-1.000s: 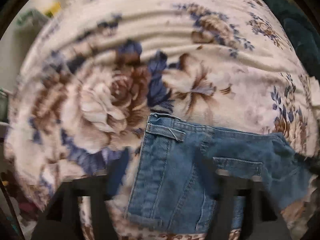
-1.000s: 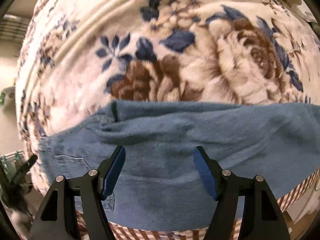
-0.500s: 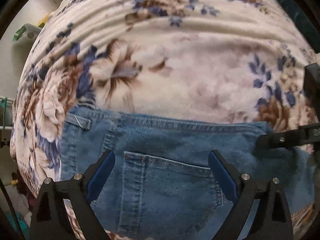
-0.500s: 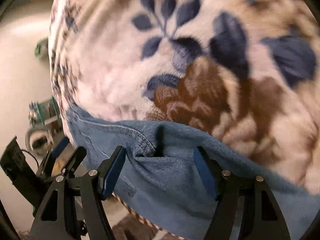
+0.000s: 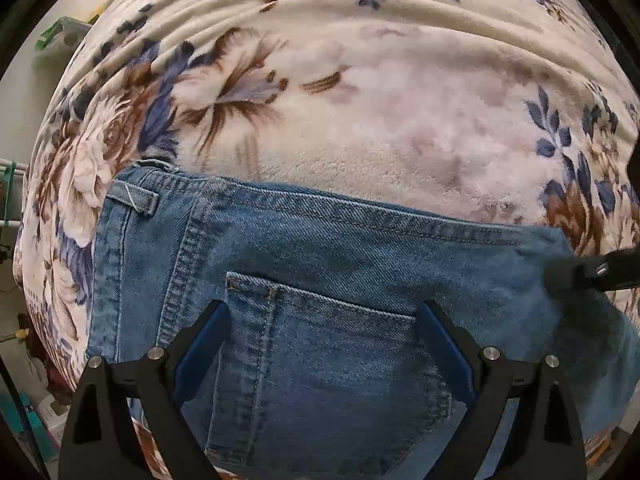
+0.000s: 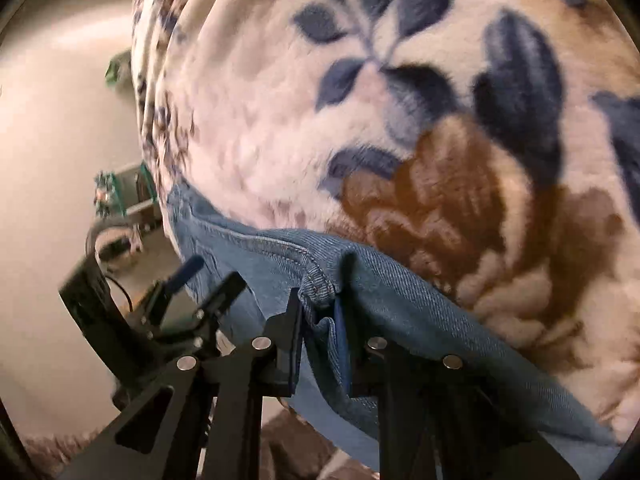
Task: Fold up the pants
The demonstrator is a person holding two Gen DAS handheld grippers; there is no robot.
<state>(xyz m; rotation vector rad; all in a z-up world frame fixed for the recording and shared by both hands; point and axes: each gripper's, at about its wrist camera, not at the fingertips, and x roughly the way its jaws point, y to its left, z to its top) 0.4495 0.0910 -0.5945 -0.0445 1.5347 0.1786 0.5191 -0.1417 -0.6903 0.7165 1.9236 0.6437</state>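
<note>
Blue jeans (image 5: 320, 240) lie on a floral fleece blanket (image 5: 360, 100), waistband towards the blanket's middle, a belt loop (image 5: 132, 198) at the left. My left gripper (image 5: 323, 308) points straight down over the back pocket (image 5: 340, 360), open, fingers either side of it. In the right wrist view my right gripper (image 6: 319, 300) is closing its jaws on a bunched seam of the jeans (image 6: 400, 292), with denim pinched between the pads. The right gripper's finger (image 5: 592, 270) shows at the jeans' right end. The left gripper (image 6: 188, 292) appears to the left.
The blanket (image 6: 360, 120) drops off at its left edge to a pale floor (image 6: 48, 160). A small shelf with clutter (image 6: 120, 196) stands there. A green-lidded container (image 5: 60, 36) sits beyond the blanket's upper left.
The right gripper's jaws came together on the denim seam. The left gripper slid along the waistband and sank closer over the back pocket, still open.
</note>
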